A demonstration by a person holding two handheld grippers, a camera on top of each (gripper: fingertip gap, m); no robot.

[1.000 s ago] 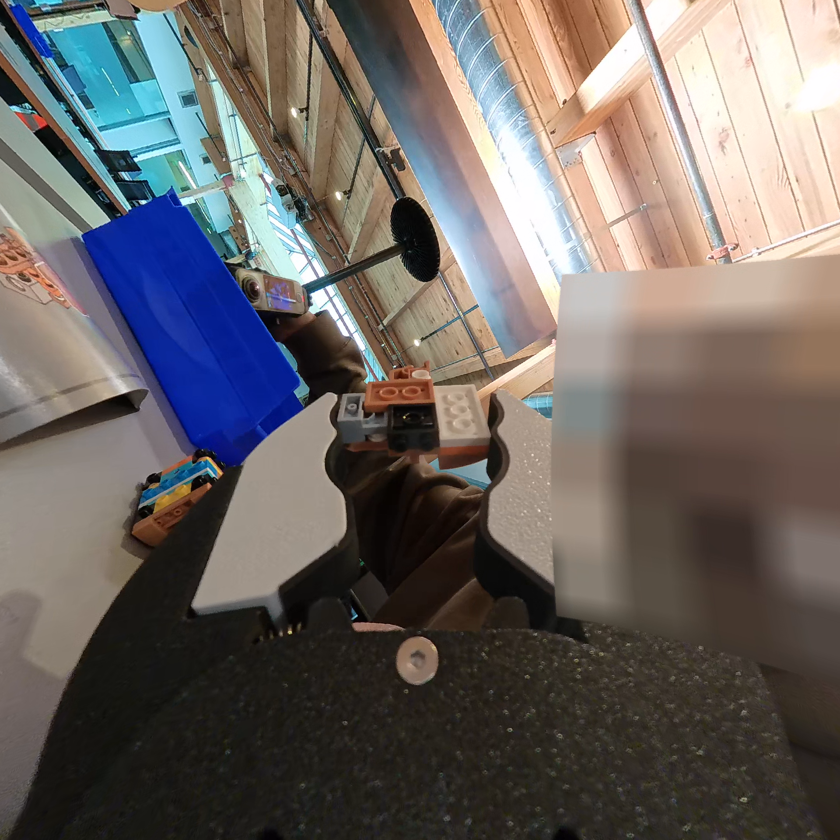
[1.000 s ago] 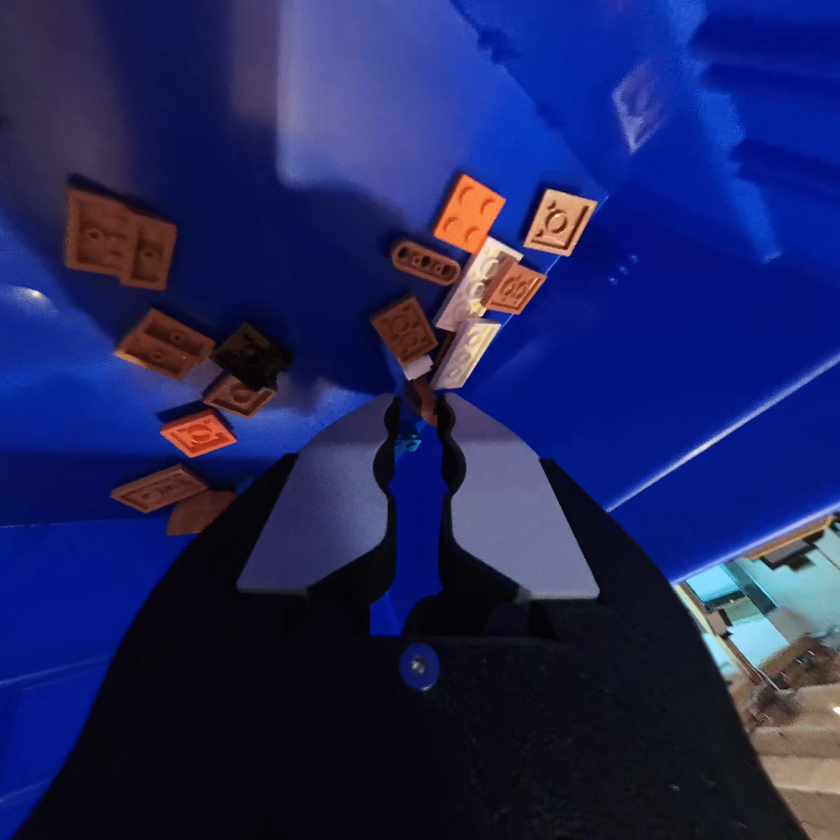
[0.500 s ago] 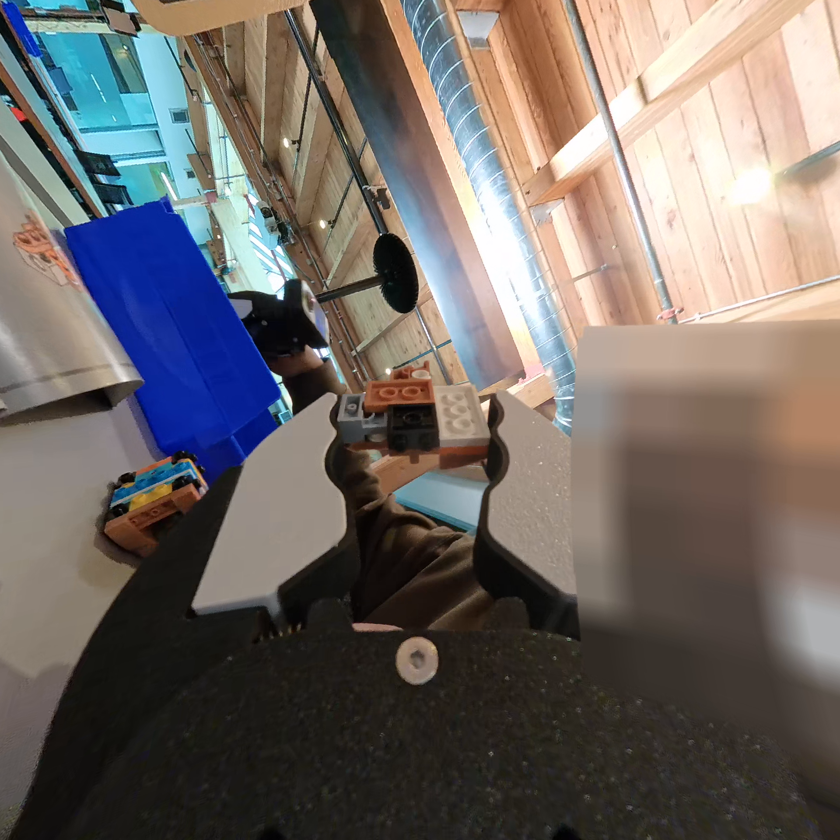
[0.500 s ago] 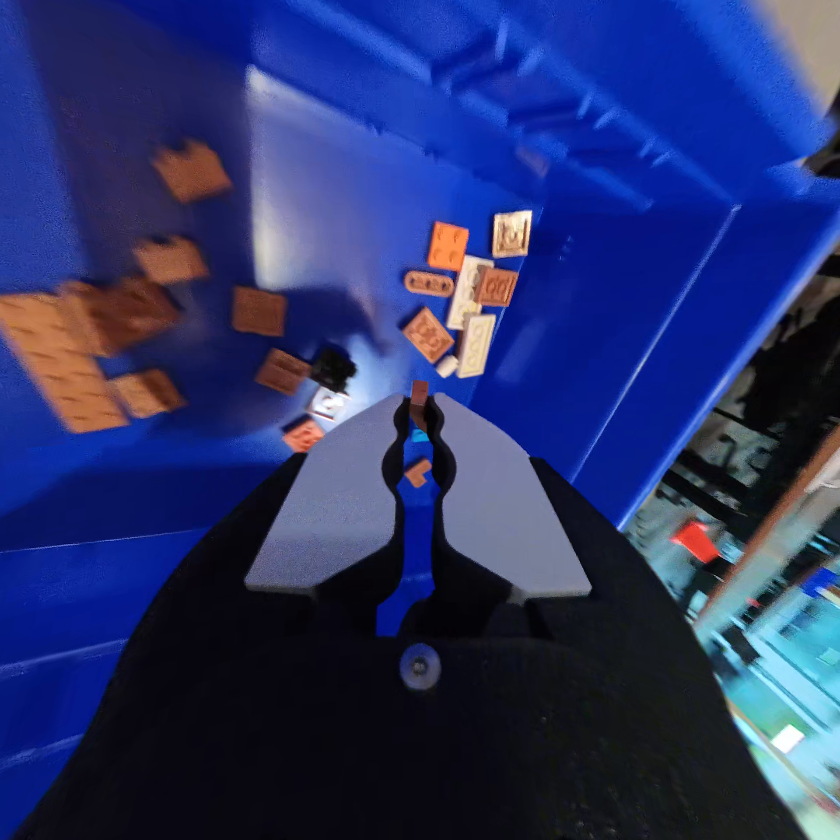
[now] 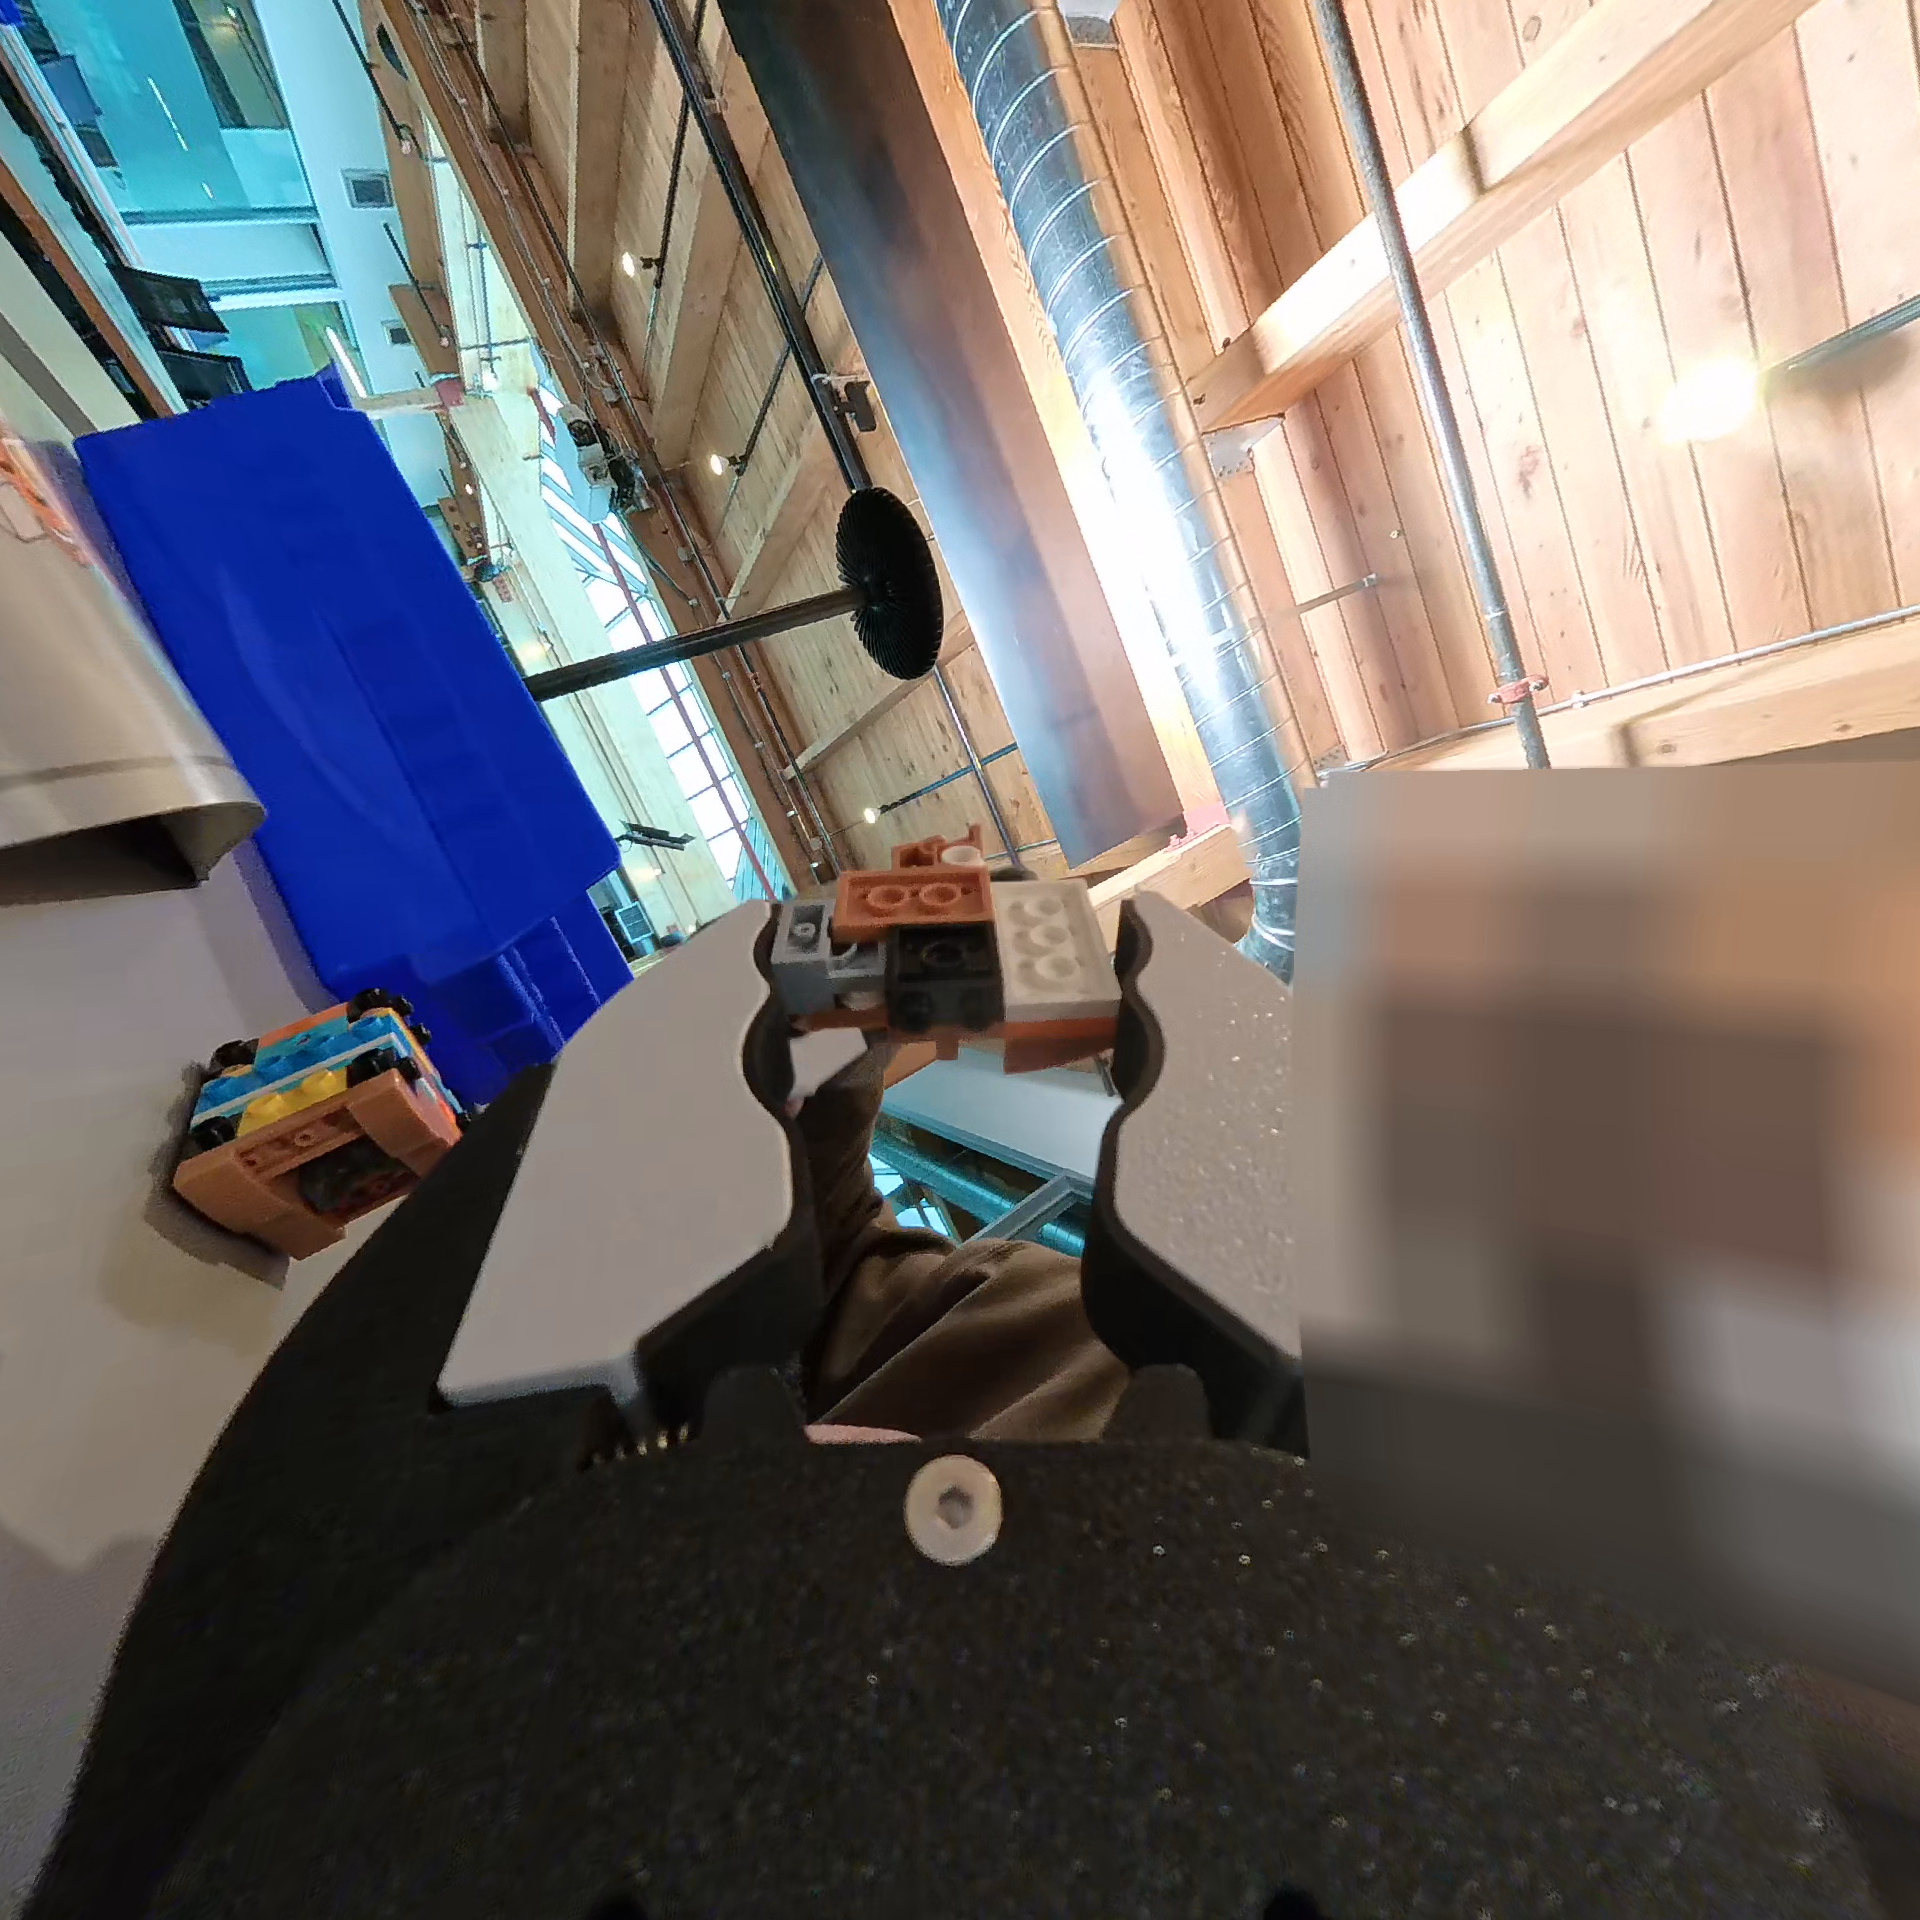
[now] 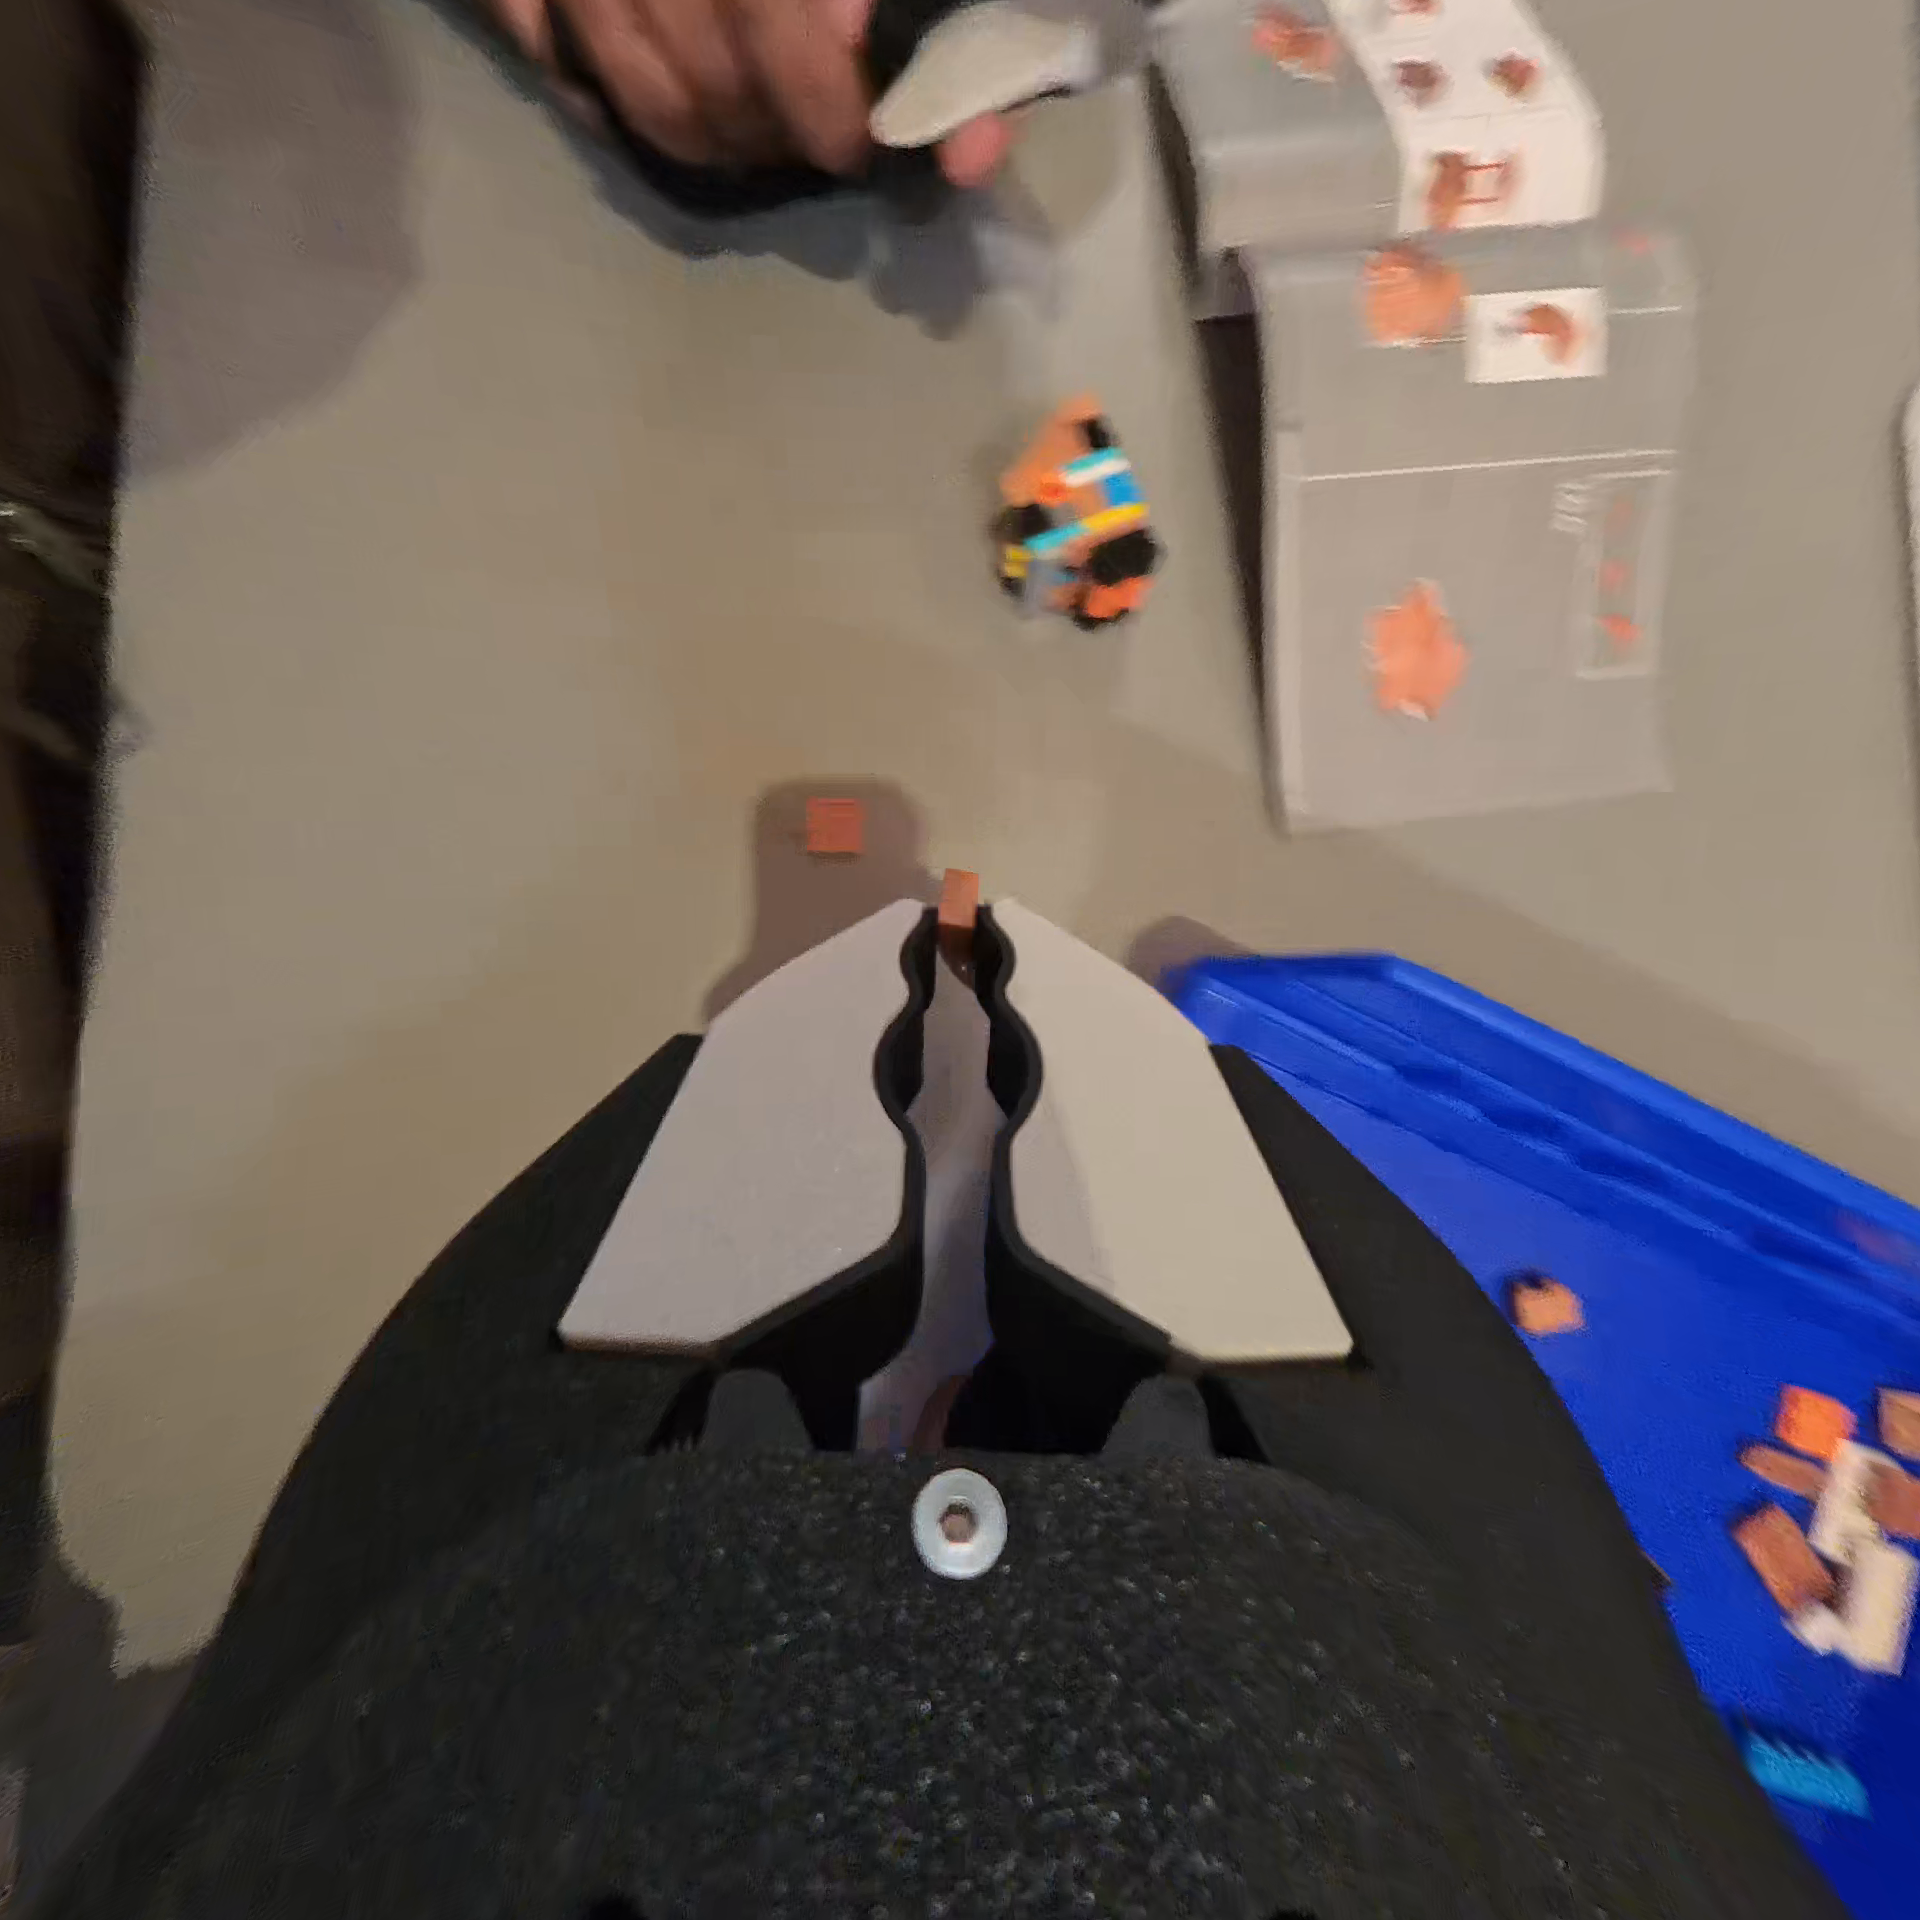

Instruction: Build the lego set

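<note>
My left gripper is shut on a small lego assembly of brown, grey, black and white pieces, held up in the air and pointing at the ceiling. My right gripper is shut on a small brown lego piece, held above the grey table. A loose brown square piece lies on the table just ahead of the right gripper. A small built lego car stands farther on; it also shows in the left wrist view. The left gripper shows in a hand at the top of the right wrist view.
A blue bin with several loose brown, orange and white pieces stands at the right; its outer wall shows in the left wrist view. An open instruction booklet lies beyond the car. A brown sleeve runs along the left edge. Across from one pair of fingers to the other is roughly 20 centimetres.
My right gripper has lifted out of the blue bin with the brown piece and now hangs over the table. My left gripper has tilted slightly, still holding the assembly.
</note>
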